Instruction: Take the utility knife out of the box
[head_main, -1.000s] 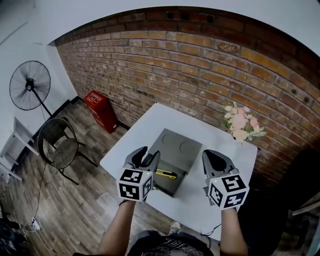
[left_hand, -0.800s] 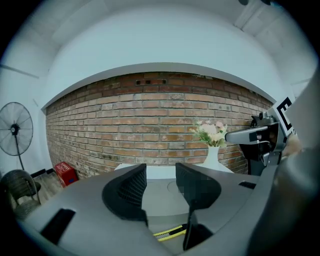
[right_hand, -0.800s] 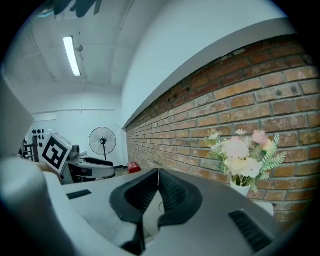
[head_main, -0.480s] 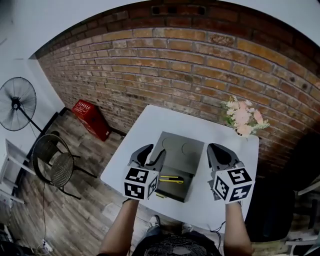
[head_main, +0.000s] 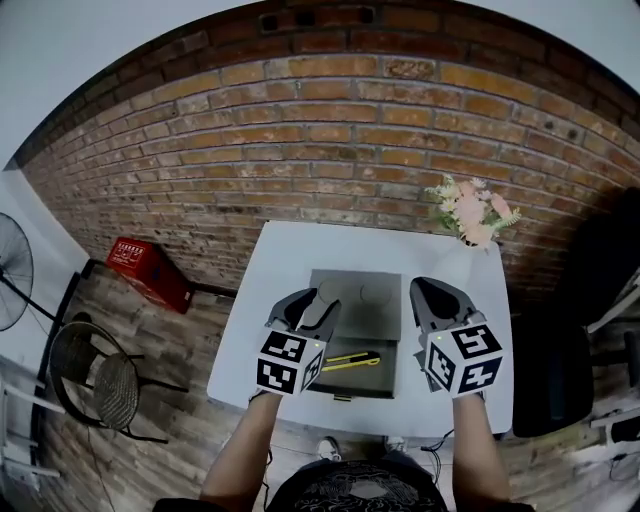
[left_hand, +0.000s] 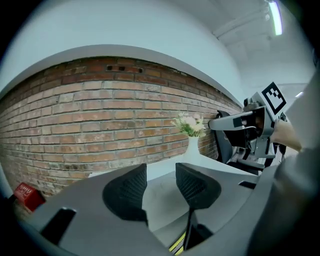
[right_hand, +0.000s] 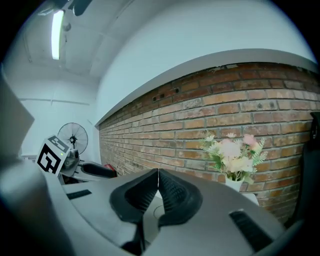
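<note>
A grey box (head_main: 378, 381) lies open on the white table (head_main: 285, 250), its lid folded back toward the wall. Inside the tray rests a yellow and black utility knife (head_main: 350, 360), lying crosswise. My left gripper (head_main: 309, 306) hovers over the box's left edge with its jaws open and nothing between them. In the left gripper view (left_hand: 161, 173) a strip of the knife (left_hand: 176, 245) shows below the fingers. My right gripper (head_main: 438, 297) hangs beside the box's right side, shut and empty; its pads meet in the right gripper view (right_hand: 158, 176).
A white vase of flowers (head_main: 466, 214) stands at the table's far right corner by the brick wall. On the wood floor to the left are a red crate (head_main: 146, 272), a round wire chair (head_main: 100, 385) and a fan (head_main: 10, 285). A dark chair (head_main: 560, 370) is on the right.
Both grippers have drifted a little across the table, the left one coming over the box's left edge and rolling slightly. Neither gripper's jaws changed. The knife has not moved.
</note>
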